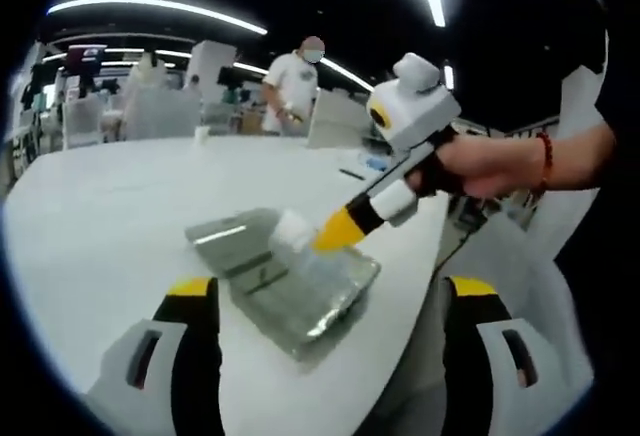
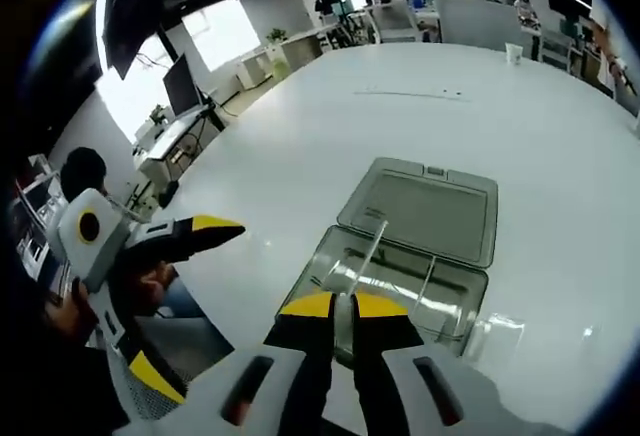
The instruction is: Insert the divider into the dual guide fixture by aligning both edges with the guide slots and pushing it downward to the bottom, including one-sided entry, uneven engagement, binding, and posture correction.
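Right gripper view showed the right claw [image 2: 343, 306] clenched on the clear divider [image 2: 368, 251], standing in the transparent fixture [image 2: 400, 281] near the bench [image 2: 300, 136] edge; the left claw [image 2: 205, 233] hung released. Uneven pressure risked binding one edge.

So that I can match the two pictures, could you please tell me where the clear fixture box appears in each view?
Left gripper view: the clear fixture box lies just below centre, under the right claw.
Right gripper view: the box sits low centre, just beyond that claw, which grips the divider.
Shared landmark: the box's open lid, flat on the table.
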Available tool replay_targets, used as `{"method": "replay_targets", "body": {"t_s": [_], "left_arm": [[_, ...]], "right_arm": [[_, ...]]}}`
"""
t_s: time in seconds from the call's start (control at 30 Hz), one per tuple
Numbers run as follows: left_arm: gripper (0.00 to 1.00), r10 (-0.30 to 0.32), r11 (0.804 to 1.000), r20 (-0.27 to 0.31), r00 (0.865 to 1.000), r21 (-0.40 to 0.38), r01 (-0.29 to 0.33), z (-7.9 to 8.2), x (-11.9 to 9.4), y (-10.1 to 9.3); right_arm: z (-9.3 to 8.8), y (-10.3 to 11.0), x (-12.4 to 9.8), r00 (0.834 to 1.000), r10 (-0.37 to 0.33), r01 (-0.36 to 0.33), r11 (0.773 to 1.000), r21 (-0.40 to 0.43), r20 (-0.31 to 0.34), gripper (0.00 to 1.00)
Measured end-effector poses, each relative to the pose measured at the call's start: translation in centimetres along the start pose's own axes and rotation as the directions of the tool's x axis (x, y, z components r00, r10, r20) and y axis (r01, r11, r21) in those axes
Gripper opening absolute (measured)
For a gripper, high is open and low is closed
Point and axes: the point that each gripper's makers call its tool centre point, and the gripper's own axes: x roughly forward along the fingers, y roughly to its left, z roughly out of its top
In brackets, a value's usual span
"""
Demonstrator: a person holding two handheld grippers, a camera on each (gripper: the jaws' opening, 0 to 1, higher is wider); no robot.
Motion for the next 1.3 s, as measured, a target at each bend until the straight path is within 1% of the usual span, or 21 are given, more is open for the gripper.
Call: {"method": "replay_targets", "body": {"t_s": [0.07, 0.17, 0.27, 0.37, 0.57, 0.7, 0.87, 0.9, 1.03, 1.13, 1.3], "left_arm": [[0.93, -0.009, 1.0, -0.005, 1.0, -0.002, 0.009, -0.1, 0.1, -0.2], [0.99, 0.033, 0.998, -0.02, 0.999, 0.051, -0.032, -0.2, 0.1, 0.5], [0.99, 0.021, 0.999, -0.022, 1.0, 0.027, -0.02, -0.3, 0.2, 0.4], [0.99, 0.02, 0.999, -0.026, 0.999, 0.032, -0.019, -0.4, 0.1, 0.4], [0.99, 0.006, 1.0, -0.03, 1.0, 0.015, -0.005, -0.6, 0.2, 0.4], [0.98, 0.012, 1.0, -0.012, 1.0, 0.002, -0.012, -0.2, 0.2, 0.7], [0.98, -0.002, 1.0, -0.033, 0.999, -0.012, 0.002, -0.9, 0.4, 0.8], [0.98, 0.006, 1.0, -0.034, 0.999, -0.002, -0.006, -0.8, 0.4, 1.0], [0.98, 0.003, 1.0, -0.03, 1.0, -0.014, -0.004, -0.8, 0.5, 1.0], [0.97, 0.001, 1.0, -0.037, 0.999, -0.012, -0.002, -0.9, 0.5, 1.0], [0.97, -0.001, 1.0, -0.043, 0.999, -0.017, 0.001, -1.1, 0.6, 1.1]], "right_arm": [[0.1, -0.1, 0.1, 1.0, -0.004, 0.004, 1.0, 0.002, -0.008, 0.01], [0.1, 0.0, 0.3, 1.0, 0.009, -0.009, 1.0, 0.014, -0.02, 0.01], [-0.2, -0.1, 0.6, 0.999, -0.002, 0.002, 1.0, 0.006, -0.048, 0.01], [-0.1, 0.0, 0.7, 0.998, 0.012, -0.011, 1.0, 0.018, -0.058, 0.01], [0.0, -0.3, 1.0, 0.996, -0.002, 0.002, 1.0, 0.002, -0.093, 0.01], [-0.4, -0.4, 1.3, 0.992, -0.018, 0.016, 1.0, -0.015, -0.123, 0.01], [-0.7, -0.1, 1.8, 0.99, -0.012, 0.009, 1.0, -0.023, -0.143, 0.01], [-1.1, -0.5, 1.9, 0.986, -0.026, 0.022, 0.999, -0.03, -0.164, 0.01], [-1.0, -0.5, 1.9, 0.985, -0.025, 0.021, 0.999, -0.029, -0.171, 0.01], [-0.7, 0.1, 2.0, 0.985, -0.017, 0.009, 0.999, -0.048, -0.172, 0.01], [-0.5, 0.0, 1.9, 0.98, -0.023, 0.018, 0.999, -0.029, -0.198, 0.01]]}}
